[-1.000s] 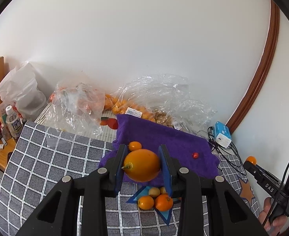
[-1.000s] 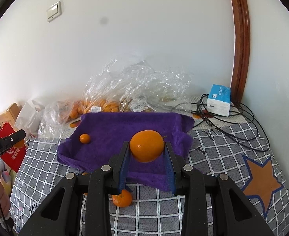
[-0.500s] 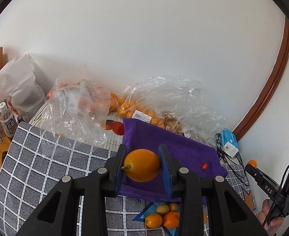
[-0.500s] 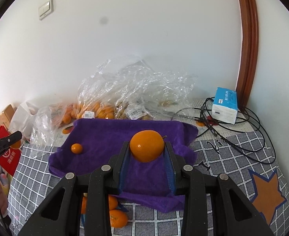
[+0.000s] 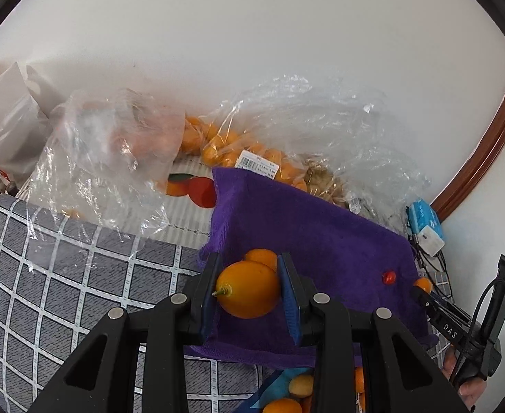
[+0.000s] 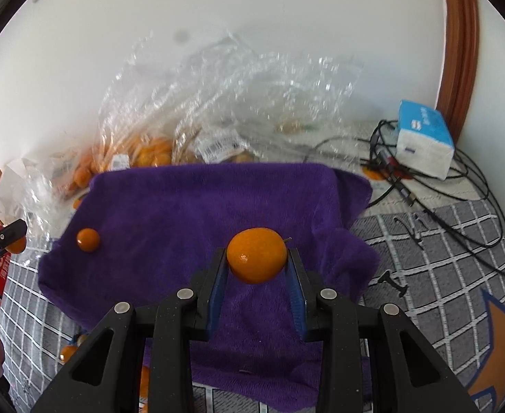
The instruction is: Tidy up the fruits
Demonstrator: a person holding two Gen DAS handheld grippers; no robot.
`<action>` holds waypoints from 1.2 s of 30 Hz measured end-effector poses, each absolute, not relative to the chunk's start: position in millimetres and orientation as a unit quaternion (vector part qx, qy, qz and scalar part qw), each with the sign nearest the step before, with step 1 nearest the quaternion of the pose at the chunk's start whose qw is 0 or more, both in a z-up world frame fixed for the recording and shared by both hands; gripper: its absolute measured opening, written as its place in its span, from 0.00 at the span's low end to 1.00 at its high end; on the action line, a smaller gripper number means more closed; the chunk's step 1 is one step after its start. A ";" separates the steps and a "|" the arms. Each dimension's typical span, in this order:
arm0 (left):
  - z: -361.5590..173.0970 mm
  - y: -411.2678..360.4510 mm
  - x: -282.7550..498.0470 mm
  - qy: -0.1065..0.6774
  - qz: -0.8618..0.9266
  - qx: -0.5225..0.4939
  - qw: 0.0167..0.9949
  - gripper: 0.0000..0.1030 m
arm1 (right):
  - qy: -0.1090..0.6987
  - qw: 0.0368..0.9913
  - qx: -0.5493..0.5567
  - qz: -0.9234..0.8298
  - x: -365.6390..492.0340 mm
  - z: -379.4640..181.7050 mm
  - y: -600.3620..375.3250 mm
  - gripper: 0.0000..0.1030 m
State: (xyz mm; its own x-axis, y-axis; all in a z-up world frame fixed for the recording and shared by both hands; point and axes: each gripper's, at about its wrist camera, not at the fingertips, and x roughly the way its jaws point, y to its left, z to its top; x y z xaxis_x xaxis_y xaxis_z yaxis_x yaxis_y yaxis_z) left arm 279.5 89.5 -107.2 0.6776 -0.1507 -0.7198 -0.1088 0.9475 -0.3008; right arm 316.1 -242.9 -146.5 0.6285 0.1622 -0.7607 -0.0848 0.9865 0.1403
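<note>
My left gripper (image 5: 249, 292) is shut on a yellow-orange fruit with a stem (image 5: 247, 294), held above the near left part of the purple towel (image 5: 304, 227). A small orange (image 5: 261, 257) lies on the towel just behind it, and a tiny red fruit (image 5: 388, 277) lies to the right. My right gripper (image 6: 256, 265) is shut on an orange (image 6: 256, 260) above the middle of the same towel (image 6: 183, 213). A small orange (image 6: 88, 240) rests on the towel's left side. Several loose fruits (image 5: 299, 387) lie on the table in front of the towel.
Clear plastic bags of oranges (image 5: 225, 144) lie behind the towel against the wall. A blue and white box (image 6: 424, 137) and tangled cables (image 6: 459, 189) are at the right. The grey checked tablecloth (image 5: 46, 275) surrounds the towel. A white bag (image 5: 8, 120) stands at far left.
Both grippers have moved forward and down over the purple towel, each still holding its fruit. The loose fruits in front of the towel have slid toward the bottom edge of the views.
</note>
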 end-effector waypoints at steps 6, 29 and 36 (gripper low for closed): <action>-134.4 72.7 289.7 0.433 -0.001 -0.139 0.891 0.30 | 0.446 0.892 0.019 0.068 325.6 -175.7 -237.9 0.33; -137.5 60.6 277.9 0.448 0.007 -0.113 0.887 0.51 | 0.437 0.898 -0.004 0.051 286.8 -149.3 -235.8 0.62; -115.9 71.2 244.9 0.418 -0.003 -0.124 0.900 0.55 | 0.415 0.909 -0.011 0.050 254.3 -130.9 -231.9 0.62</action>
